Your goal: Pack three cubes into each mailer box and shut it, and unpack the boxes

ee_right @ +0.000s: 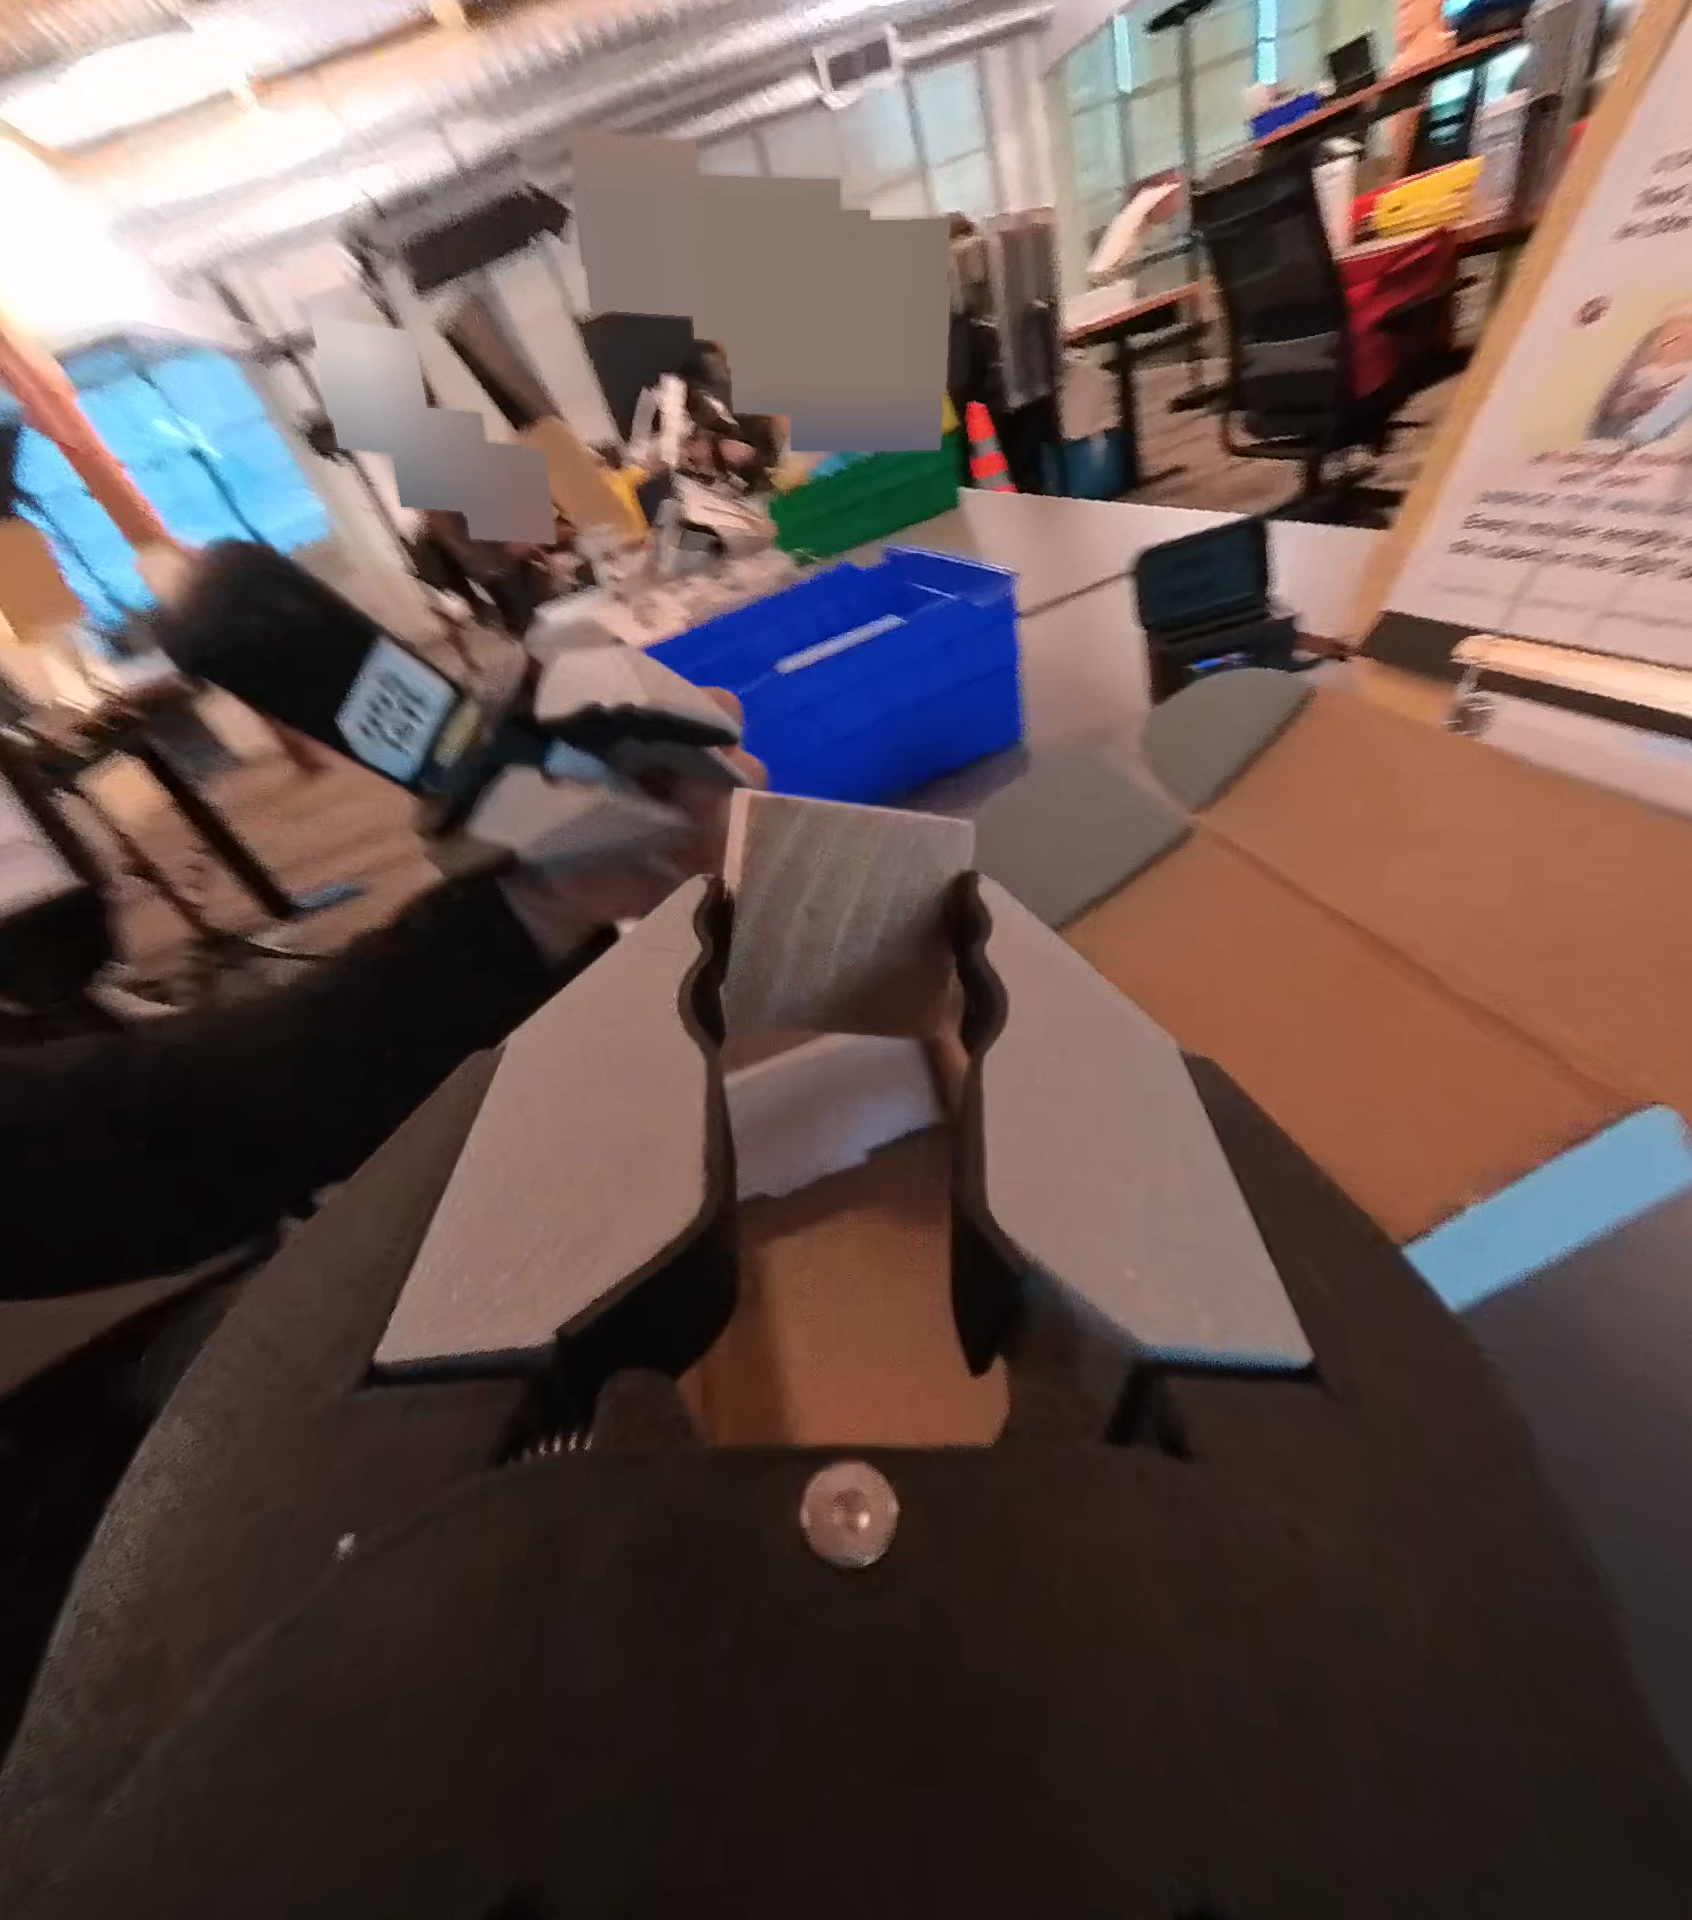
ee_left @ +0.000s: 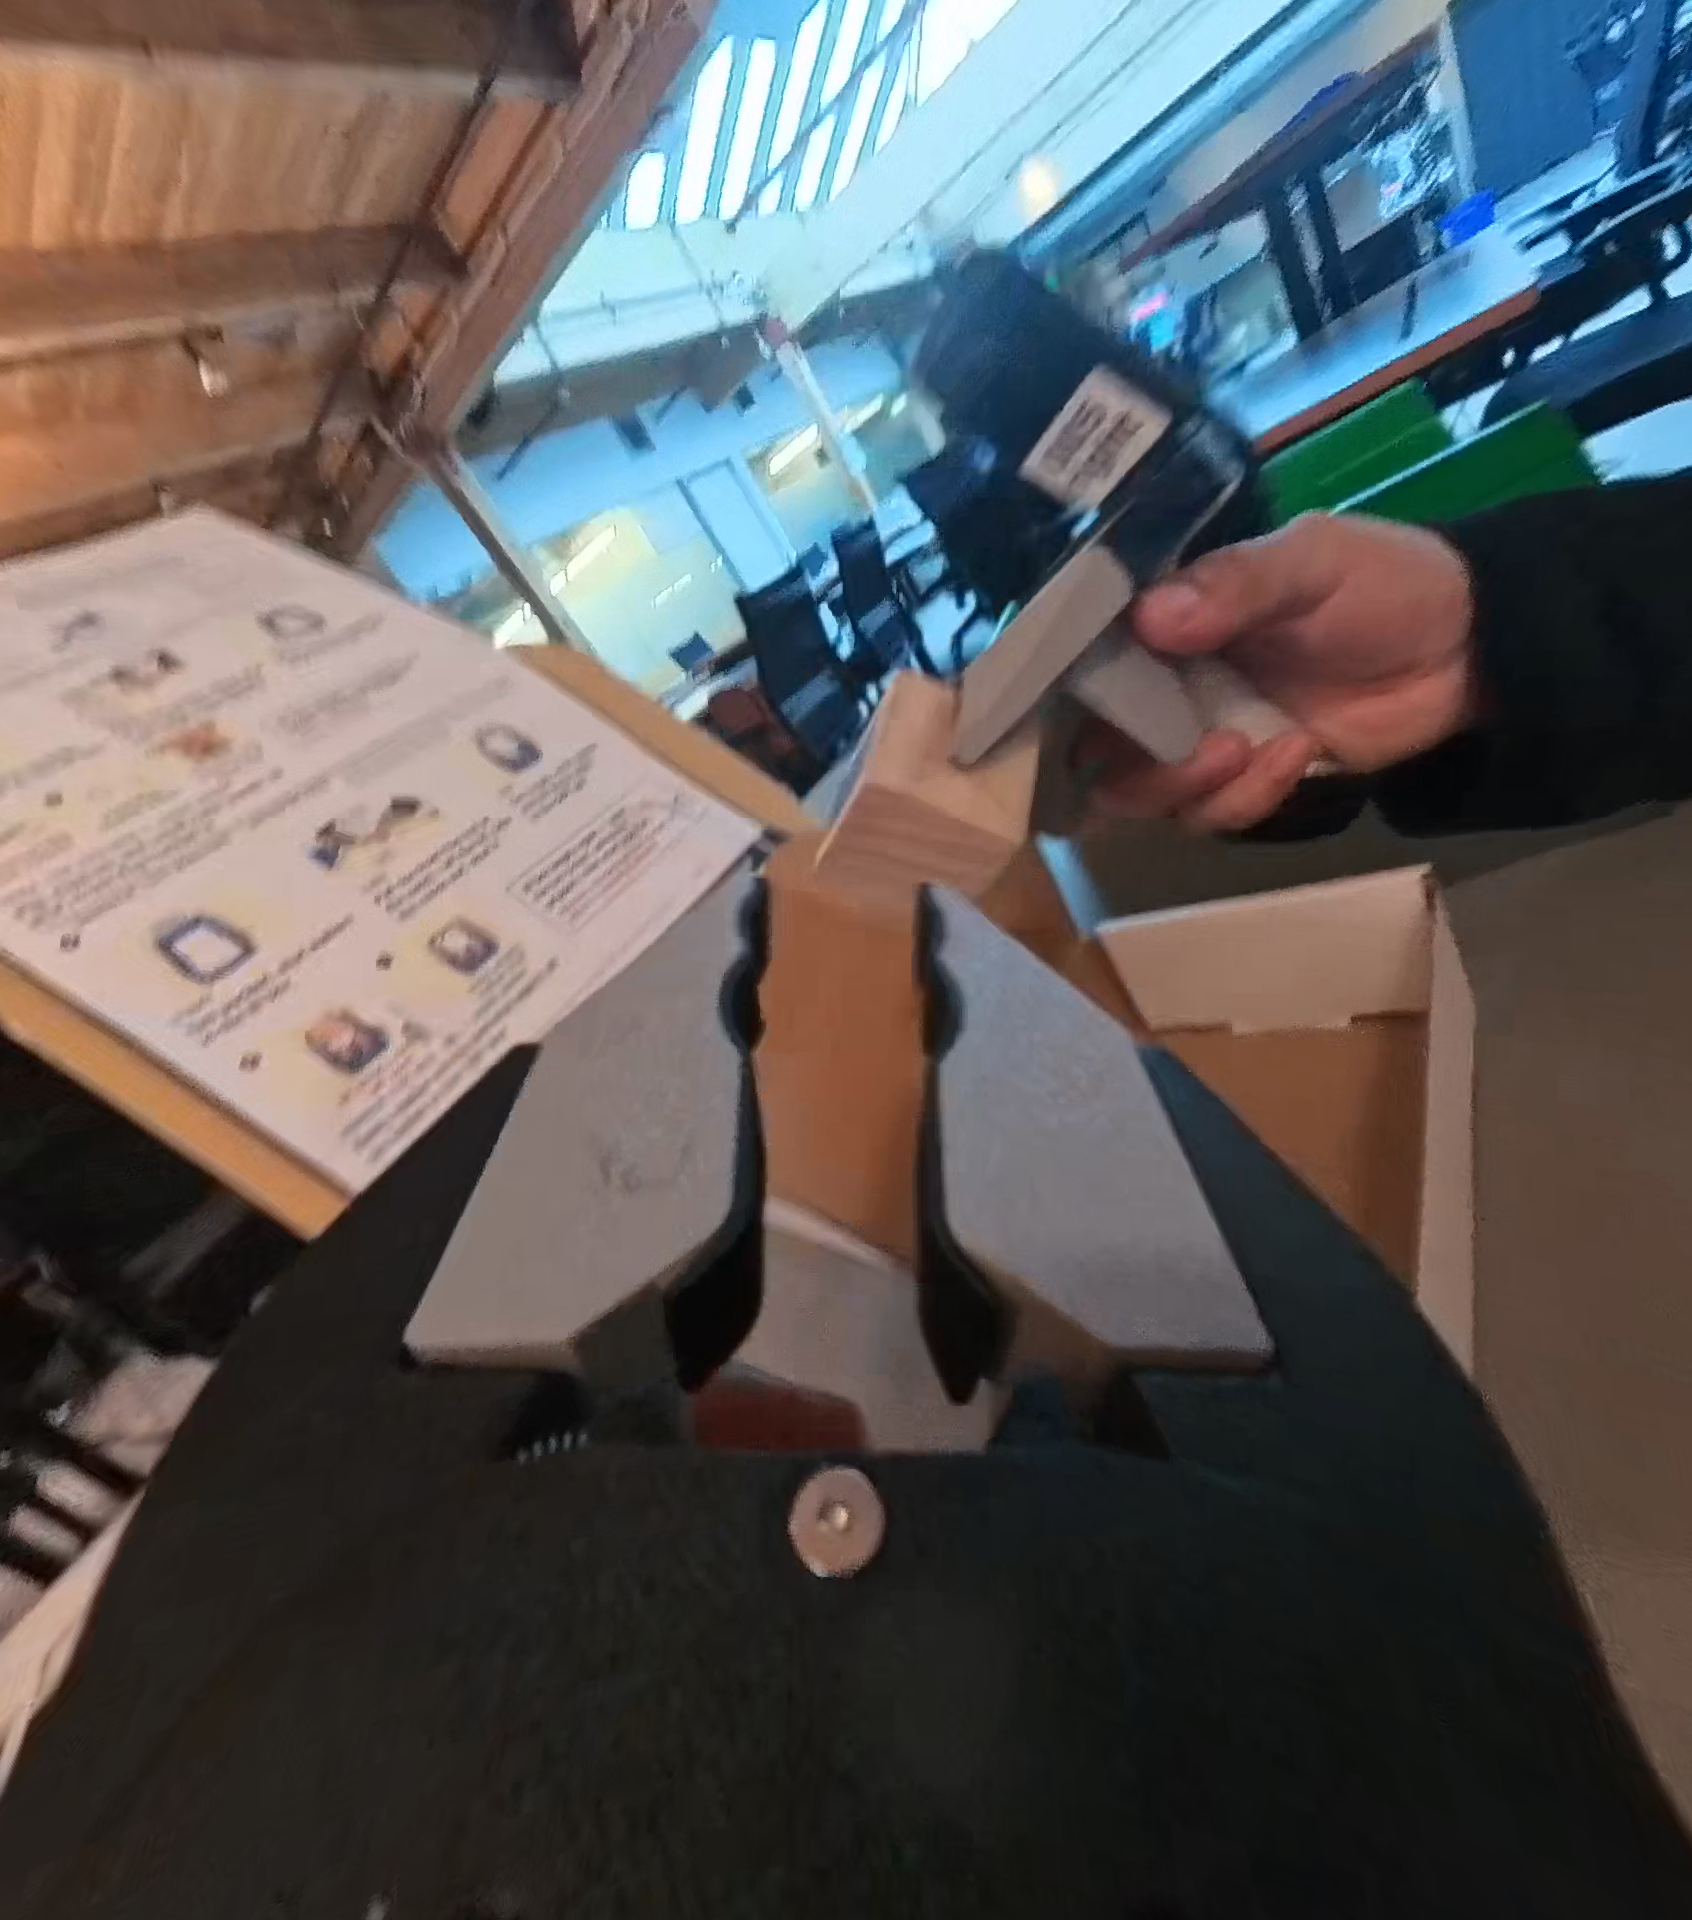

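A wooden cube (ee_right: 847,920) is pinched in the right hand-held gripper (ee_right: 842,914) over the open mailer box (ee_right: 1393,935); the left hand-held gripper (ee_left: 842,914) is narrowly parted, nothing visibly gripped.

A pale wooden cube (ee_right: 847,925) with visible grain is clamped, tilted, between the right gripper's (ee_right: 840,914) fingers, above an open brown cardboard mailer box (ee_right: 1393,956) with white outer faces, its lid folded back flat.
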### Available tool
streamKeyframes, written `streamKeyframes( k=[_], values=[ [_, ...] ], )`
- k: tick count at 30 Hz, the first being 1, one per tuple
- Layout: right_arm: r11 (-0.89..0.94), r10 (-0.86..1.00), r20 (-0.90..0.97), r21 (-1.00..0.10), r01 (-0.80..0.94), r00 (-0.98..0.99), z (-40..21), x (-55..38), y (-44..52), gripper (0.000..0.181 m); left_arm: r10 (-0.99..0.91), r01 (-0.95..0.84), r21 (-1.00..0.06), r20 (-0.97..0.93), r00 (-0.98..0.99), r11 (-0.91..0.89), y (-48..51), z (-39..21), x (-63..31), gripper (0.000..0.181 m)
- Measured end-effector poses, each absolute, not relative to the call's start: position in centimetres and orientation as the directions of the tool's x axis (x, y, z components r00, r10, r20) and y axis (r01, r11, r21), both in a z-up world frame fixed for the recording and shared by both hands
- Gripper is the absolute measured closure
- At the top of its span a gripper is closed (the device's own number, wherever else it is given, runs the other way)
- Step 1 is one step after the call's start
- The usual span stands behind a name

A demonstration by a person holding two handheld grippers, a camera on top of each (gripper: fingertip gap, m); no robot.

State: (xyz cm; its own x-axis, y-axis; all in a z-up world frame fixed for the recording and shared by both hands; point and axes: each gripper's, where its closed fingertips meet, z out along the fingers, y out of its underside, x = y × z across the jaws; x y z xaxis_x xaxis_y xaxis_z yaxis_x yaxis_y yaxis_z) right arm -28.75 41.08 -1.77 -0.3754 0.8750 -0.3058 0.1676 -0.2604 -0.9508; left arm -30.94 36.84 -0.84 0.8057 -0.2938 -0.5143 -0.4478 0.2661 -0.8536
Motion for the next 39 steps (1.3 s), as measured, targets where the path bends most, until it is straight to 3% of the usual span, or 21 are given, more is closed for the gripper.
streamKeyframes(
  k=[2, 5, 8, 17, 27, 34, 37, 39],
  values=[
    [-0.143, 0.931, -0.197, -0.971, 0.192, -0.306, -2.7, -29.1, 41.4, 0.139, -0.348, -0.457, -0.877, -0.48, 0.805, 0.15, 36.4, -2.5, -32.8, 0.181],
    [0.003, 0.968, -0.065, -0.962, 0.272, -0.242, -4.5, -29.6, 41.2, 0.139, -0.564, -0.51, -0.854, -0.374, 0.736, -0.1, 35.0, -8.4, -33.0, 0.181],
    [0.091, 0.963, -0.004, -0.935, 0.343, -0.269, -6.2, -30.1, 39.9, 0.139, -0.623, -0.591, -0.772, -0.349, 0.7, -0.232, 34.9, -12.8, -33.2, 0.181],
    [0.437, 0.894, 0.298, -0.747, 0.502, -0.335, -11.0, -30.4, 38.8, 0.138, -0.638, -0.68, -0.69, -0.412, 0.65, -0.248, 35.8, -15.3, -32.6, 0.181],
    [0.618, 0.786, 0.462, -0.571, 0.54, -0.411, -13.5, -30.3, 38.8, 0.138, -0.614, -0.7, -0.672, -0.454, 0.646, -0.24, 36.5, -15.4, -32.6, 0.18],
    [0.676, 0.736, 0.537, -0.545, 0.495, -0.413, -13.2, -30.6, 38.1, 0.138, -0.609, -0.709, -0.661, -0.465, 0.643, -0.244, 36.6, -15.6, -32.5, 0.179],
    [0.675, 0.736, 0.551, -0.565, 0.474, -0.393, -12.7, -30.9, 37.8, 0.118, -0.629, -0.726, -0.642, -0.464, 0.624, -0.247, 36.4, -16.1, -32.2, 0.179],
    [0.675, 0.736, 0.562, -0.558, 0.484, -0.379, -12.7, -30.8, 38.3, 0.116, -0.639, -0.735, -0.63, -0.463, 0.614, -0.25, 36.4, -16.5, -32.1, 0.179]
  ],
)
